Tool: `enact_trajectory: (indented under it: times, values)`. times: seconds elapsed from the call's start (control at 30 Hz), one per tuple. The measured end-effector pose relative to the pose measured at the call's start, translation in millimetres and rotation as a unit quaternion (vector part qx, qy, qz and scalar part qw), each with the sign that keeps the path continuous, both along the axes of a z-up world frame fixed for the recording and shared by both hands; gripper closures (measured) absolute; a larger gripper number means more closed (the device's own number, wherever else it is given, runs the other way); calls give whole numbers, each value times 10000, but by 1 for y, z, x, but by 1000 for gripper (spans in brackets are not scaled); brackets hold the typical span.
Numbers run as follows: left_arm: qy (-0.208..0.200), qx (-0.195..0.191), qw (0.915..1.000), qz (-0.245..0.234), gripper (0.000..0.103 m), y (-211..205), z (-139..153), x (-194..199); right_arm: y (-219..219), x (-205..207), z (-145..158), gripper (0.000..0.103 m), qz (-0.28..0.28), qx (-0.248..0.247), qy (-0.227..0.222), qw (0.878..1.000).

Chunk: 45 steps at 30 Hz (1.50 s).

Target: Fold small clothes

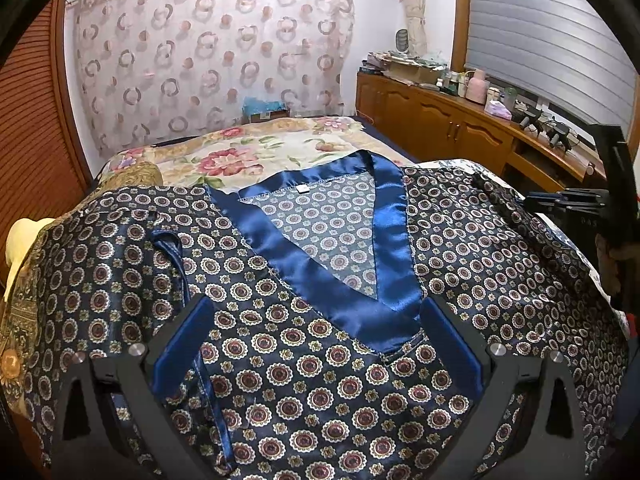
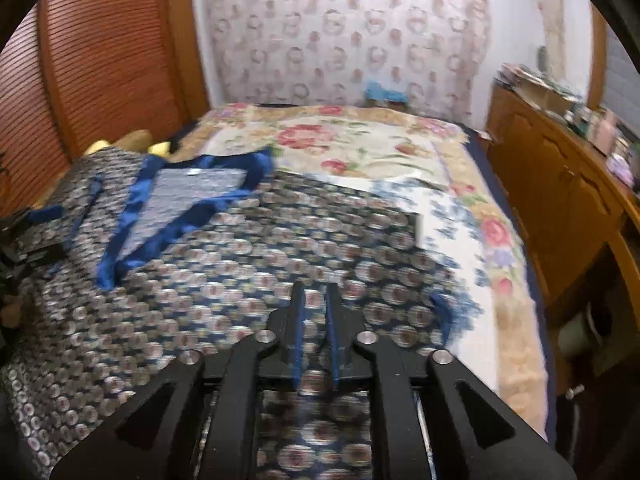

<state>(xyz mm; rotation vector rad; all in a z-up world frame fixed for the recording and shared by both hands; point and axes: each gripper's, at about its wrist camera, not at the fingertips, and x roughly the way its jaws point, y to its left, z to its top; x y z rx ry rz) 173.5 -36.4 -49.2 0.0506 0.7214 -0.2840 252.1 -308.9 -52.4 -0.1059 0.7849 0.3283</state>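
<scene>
Silky navy patterned top (image 1: 320, 360) with a blue satin collar (image 1: 384, 240) lies spread flat on the floral bed (image 1: 256, 152). Left tongs (image 1: 316, 340) gape wide above it, empty. Right tongs (image 2: 315, 300) stand nearly closed, a narrow gap showing; whether they pinch fabric is unclear.

One patterned robe (image 1: 320, 380) (satin-trimmed) — one floral bedspread (image 1: 256, 152).

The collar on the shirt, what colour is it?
Shiny blue collar, clearest in the left wrist view.

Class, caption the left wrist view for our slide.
Open left gripper over a patterned robe spread on a floral bedspread.
</scene>
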Motion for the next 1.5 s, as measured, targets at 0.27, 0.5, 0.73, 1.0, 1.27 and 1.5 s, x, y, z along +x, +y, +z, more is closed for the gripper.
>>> enact_trajectory:
  times: [0.27,0.5,0.73,1.0,1.27,1.5]
  values:
    - [127,-76,9999,-87,0,-1,-10,6,-43,17,-15,63,-781,-250,215,9964]
    - [189,-59,9998,-100,0,-3,-16,7,-53,24,-31,63,-837,-269,427,9952]
    - [221,19,9997,-108,0,-5,-21,8,-44,23,-30,98,-502,-303,417,9974]
    - [175,15,9998,-44,0,-3,-18,7,-18,19,-2,101,-73,-45,76,9999]
    - [112,1,9999,31,0,3,-14,3,26,22,12,101,502,178,22,9986]
    - [80,-32,9999,88,0,12,-10,-2,58,22,11,67,735,-61,-25,9973]
